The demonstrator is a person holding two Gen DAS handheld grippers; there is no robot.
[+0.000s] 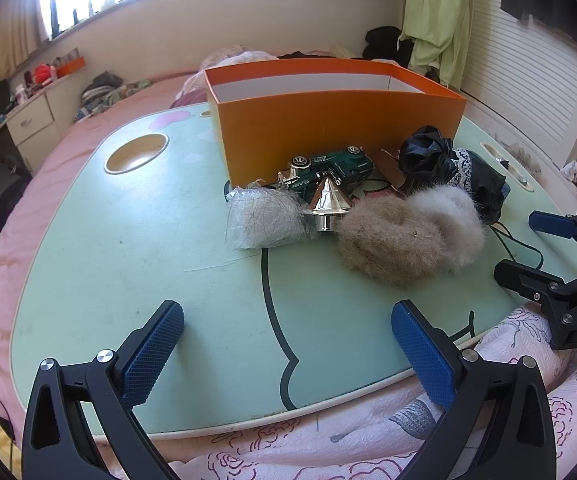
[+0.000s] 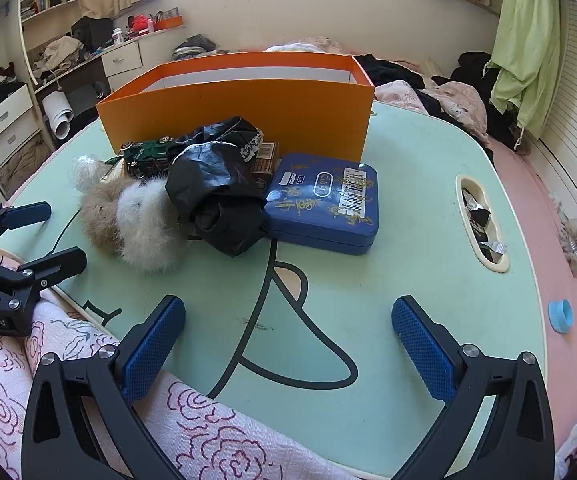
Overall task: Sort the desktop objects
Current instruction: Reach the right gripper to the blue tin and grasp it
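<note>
An open orange box (image 1: 328, 120) (image 2: 248, 108) stands at the back of the mint-green lap table (image 1: 128, 260) (image 2: 408, 260). In front of it lie a green toy car (image 1: 328, 168) (image 2: 146, 150), a silver cone (image 1: 326, 200), a clear plastic bundle (image 1: 262, 220), a brown and white fur piece (image 1: 400, 236) (image 2: 128, 216), a crumpled black bag (image 1: 428, 152) (image 2: 216, 196) and a blue tin (image 2: 324, 202). My left gripper (image 1: 288, 344) (image 2: 48, 236) is open and empty near the table's front edge. My right gripper (image 2: 288, 344) (image 1: 528, 248) is open and empty, right of the pile.
A small brown box (image 2: 266, 156) sits behind the black bag. The table has a round cup recess (image 1: 136, 154) at left and a slot (image 2: 480, 220) at right holding small items. A blue bottle cap (image 2: 560, 316) lies on the pink bed. Floral cloth (image 2: 88, 400) lies under the grippers.
</note>
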